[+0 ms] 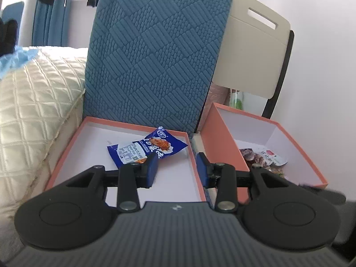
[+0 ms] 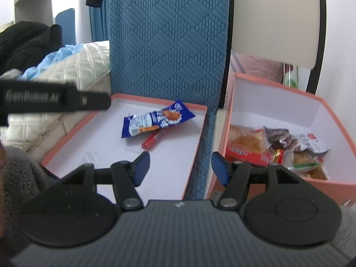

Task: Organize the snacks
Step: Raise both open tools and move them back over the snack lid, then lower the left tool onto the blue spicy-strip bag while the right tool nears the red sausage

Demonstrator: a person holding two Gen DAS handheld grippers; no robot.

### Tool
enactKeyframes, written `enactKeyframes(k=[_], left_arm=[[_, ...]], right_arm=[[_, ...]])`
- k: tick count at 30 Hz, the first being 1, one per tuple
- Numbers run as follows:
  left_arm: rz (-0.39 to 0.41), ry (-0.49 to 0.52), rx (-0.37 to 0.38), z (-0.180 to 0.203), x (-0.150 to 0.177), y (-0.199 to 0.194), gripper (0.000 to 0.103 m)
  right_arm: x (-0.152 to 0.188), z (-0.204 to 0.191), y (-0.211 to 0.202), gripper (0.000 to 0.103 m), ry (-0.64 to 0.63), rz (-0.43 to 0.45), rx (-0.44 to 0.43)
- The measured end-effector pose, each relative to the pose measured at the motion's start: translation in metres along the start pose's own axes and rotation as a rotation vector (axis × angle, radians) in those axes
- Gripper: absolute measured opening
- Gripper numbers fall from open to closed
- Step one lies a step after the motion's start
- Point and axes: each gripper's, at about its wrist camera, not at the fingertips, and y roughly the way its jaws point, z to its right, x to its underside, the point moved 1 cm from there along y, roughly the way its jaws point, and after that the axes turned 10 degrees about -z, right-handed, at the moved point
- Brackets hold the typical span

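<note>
Against a blue quilted cushion point(image 2: 169, 33), the shallow orange lid point(image 2: 73, 133) holds a blue snack packet point(image 2: 155, 118) over a red stick point(image 2: 153, 141), so either gripper, left gripper point(image 1: 177, 166) or right gripper point(image 2: 180, 166), jaws apart and empty, should probably straddle the packet's middle squarely before carrying it to the deeper orange box point(image 2: 333, 113) right of the lid.

My left gripper point(image 1: 178, 166) has a dark grey ribbed housing with a small pale logo at its front edge, and a round black disc with an inset circle on either side. Flat black linkage bars run forward from silver rivets to blue fingers point(image 1: 150, 169). My right gripper point(image 2: 180, 169) is built the same, its black parts lightly speckled with dust and its fingers point(image 2: 142, 166) blue. In the right wrist view the left gripper's black side carries blurred white lettering. I wear a fuzzy grey sleeve point(image 2: 20, 178).
</note>
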Motion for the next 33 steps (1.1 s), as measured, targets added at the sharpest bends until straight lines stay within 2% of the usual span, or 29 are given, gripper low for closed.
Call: enactKeyframes(k=[3, 8, 13, 18, 23, 28, 33], left_arm=[[-0.039, 0.011, -0.008, -0.011, -0.013, 0.025, 0.043], [-0.129, -0.06, 0.083, -0.04, -0.031, 0.069, 0.043], [-0.196, -0.103, 0.066, -0.062, -0.042, 0.104, 0.043], [-0.244, -0.156, 0.064, -0.083, -0.051, 0.137, 0.052], [-0.312, -0.203, 0.058, -0.103, -0.063, 0.169, 0.052], [-0.368, -0.193, 0.062, -0.116, -0.078, 0.198, 0.054], [-0.399, -0.141, 0.054, -0.127, -0.093, 0.227, 0.054]], right_arm=[[-0.002, -0.005, 0.003, 0.063, -0.021, 0.014, -0.008], [-0.004, -0.017, 0.008, 0.063, -0.054, 0.011, -0.024], [-0.011, -0.027, 0.023, 0.063, -0.069, 0.01, -0.038], [-0.019, -0.037, 0.043, 0.062, -0.109, -0.009, -0.058], [-0.032, -0.04, 0.075, 0.062, -0.107, -0.063, -0.084], [-0.045, -0.04, 0.121, 0.062, -0.075, -0.146, -0.099], [-0.058, -0.044, 0.169, 0.062, -0.068, -0.195, -0.098]])
